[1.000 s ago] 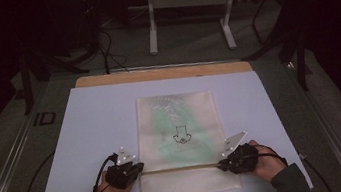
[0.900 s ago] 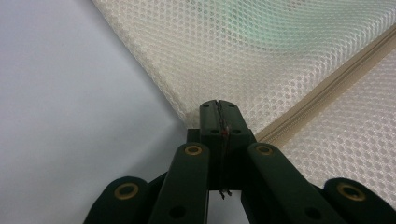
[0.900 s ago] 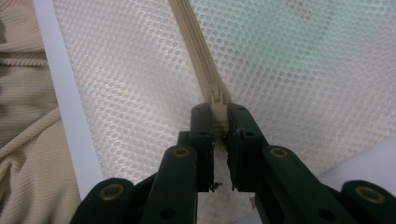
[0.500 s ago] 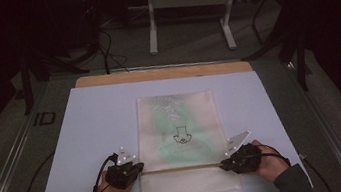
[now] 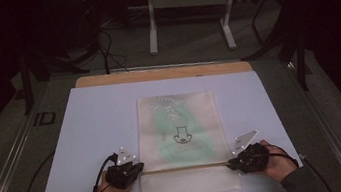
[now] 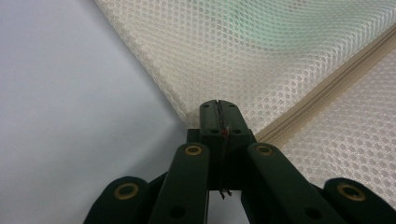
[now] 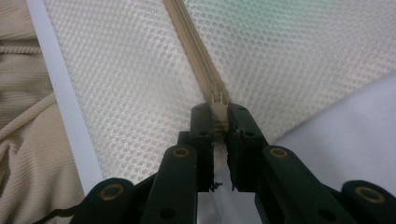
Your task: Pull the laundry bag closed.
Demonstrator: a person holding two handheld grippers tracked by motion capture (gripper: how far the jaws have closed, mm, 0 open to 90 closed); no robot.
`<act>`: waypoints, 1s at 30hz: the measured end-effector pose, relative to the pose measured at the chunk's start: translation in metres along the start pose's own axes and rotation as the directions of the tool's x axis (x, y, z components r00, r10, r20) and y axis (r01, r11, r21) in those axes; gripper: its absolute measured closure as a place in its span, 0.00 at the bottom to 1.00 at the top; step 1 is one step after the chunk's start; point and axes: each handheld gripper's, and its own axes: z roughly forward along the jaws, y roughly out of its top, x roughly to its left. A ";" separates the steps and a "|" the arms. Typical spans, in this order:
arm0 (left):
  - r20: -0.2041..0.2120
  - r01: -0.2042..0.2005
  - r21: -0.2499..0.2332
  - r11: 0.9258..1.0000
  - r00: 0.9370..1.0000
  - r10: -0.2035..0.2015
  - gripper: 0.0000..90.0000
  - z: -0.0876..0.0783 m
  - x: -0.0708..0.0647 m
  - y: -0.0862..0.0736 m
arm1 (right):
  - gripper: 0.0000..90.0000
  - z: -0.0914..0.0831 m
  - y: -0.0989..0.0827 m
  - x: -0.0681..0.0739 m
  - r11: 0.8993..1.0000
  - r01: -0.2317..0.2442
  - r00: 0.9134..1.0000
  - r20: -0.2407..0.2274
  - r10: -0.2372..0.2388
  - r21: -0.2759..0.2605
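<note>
Mesh laundry bag pinched at both ends of its zip, on the near part of the table.

From the high view, the mesh bag (image 5: 181, 140) lay flat on the pale table cover (image 5: 91, 122), cream netting with something green inside and a small dark print, its zipper (image 5: 188, 166) crossing near the person's edge; the left gripper (image 5: 136, 169) and right gripper (image 5: 232, 163) sat at the zip's two ends. In the left gripper view, the jaws were pressed together on the bag's edge (image 6: 196, 109), just beside the zip; it looked light, limp and liable to bunch, so the seam was the firm hold. In the right gripper view, the jaws pinched the zipper pull (image 7: 217, 105), probably its slider, though partly hidden.
</note>
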 end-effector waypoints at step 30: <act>0.047 0.003 -0.024 1.000 0.999 -0.002 0.89 -0.004 0.003 -0.002 | 0.68 -0.010 -0.008 -0.009 0.988 -0.092 0.995 0.029 0.096 -0.121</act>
